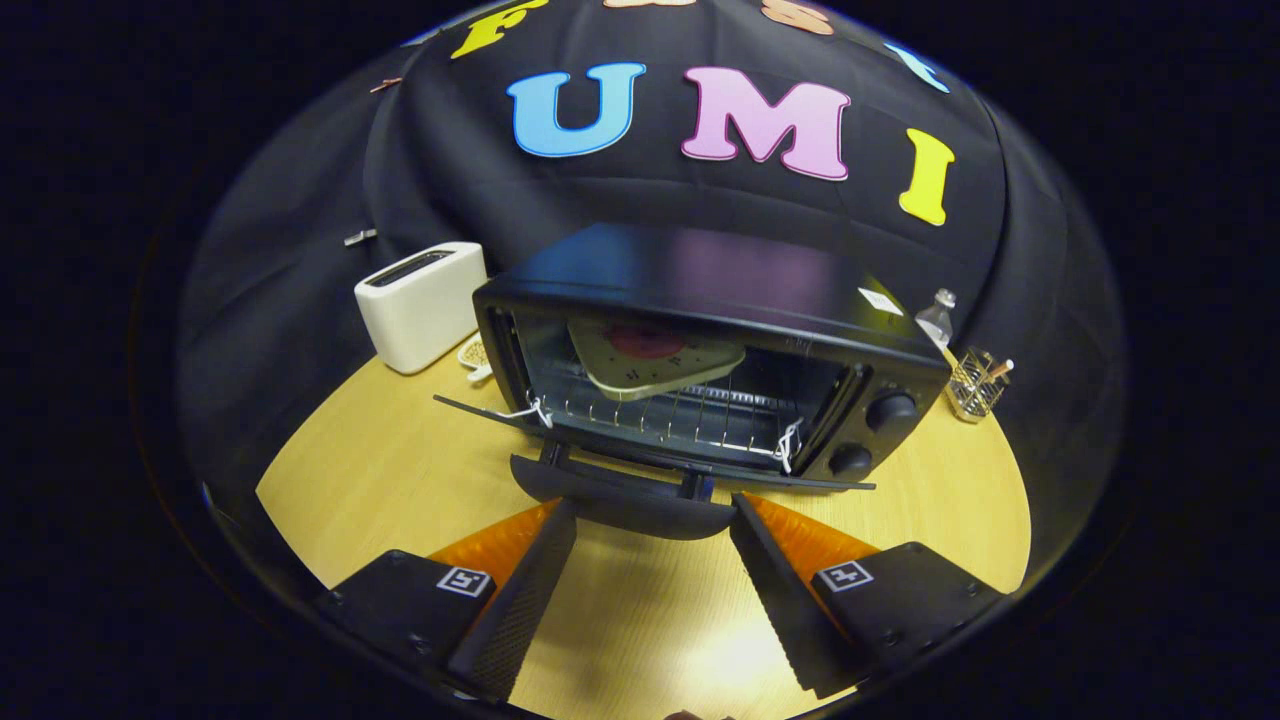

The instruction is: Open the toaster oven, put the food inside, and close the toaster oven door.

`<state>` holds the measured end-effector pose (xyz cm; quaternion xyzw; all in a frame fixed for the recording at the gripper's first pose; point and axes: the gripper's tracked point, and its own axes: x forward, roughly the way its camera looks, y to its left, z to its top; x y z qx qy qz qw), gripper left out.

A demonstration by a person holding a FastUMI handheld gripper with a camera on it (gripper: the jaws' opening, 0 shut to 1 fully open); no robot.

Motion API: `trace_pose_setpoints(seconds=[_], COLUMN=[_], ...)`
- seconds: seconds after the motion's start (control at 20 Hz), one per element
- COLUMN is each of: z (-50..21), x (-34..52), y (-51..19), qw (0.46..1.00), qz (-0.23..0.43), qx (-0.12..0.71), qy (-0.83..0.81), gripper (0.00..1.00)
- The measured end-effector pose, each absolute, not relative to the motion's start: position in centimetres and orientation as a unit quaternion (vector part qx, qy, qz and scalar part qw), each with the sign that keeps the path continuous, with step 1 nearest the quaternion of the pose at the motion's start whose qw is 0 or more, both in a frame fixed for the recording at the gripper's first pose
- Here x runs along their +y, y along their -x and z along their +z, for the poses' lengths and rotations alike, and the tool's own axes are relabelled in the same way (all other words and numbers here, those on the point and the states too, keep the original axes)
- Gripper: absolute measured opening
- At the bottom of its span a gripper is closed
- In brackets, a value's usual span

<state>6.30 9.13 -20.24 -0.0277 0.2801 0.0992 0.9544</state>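
Toaster oven (pixel 700 330), door down, sits just ahead of the spread hand-held gripper (pixel 655 515).

The oven (pixel 700 350) is hiding the table (pixel 360 460) behind it and the lower part of the bottle (pixel 937 318) at its far right corner. Its dark glass door (pixel 650 470), lying open, is showing edge-on, and the door handle (pixel 625 505) is covering the tips of the tongs (pixel 655 520), so whether they are touching it is unclear. The food (pixel 650 355) on the rack (pixel 680 420) is sitting in shadow, its far side hidden under the oven roof. The toaster (pixel 420 300) is covering most of a small pale item (pixel 475 355) beside it. The wire basket (pixel 975 382) at the far right is too small to make out its contents.
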Motion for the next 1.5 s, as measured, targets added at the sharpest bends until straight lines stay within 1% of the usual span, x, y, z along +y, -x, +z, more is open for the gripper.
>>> trace_pose_setpoints(seconds=[0.15, 0.25, 0.4, 0.6, 0.9, 1.15, 1.35, 1.5], z=[-18.6, -16.8, -13.5, -10.6, -5.7, -3.6, -3.3, -2.6], x=[9.1, 9.1, 8.5, 6.1, 0.1, -4.5, -7.4, -7.6], y=[-9.5, -9.7, -9.5, -7.5, -3.7, 0.5, 4.0, 4.7], qw=[0.958, 0.963, 0.975, 0.982, 0.995, 0.995, 0.993, 0.994], qz=[0.087, 0.085, 0.085, 0.069, 0.013, -0.042, -0.079, -0.083], qx=[0.271, 0.257, 0.204, 0.167, 0.091, 0.069, 0.076, 0.069], qy=[0.006, -0.016, -0.036, -0.057, -0.035, -0.049, -0.032, -0.021], gripper=[1.00, 1.00, 1.00, 1.00, 1.00, 1.00, 1.00, 1.00])
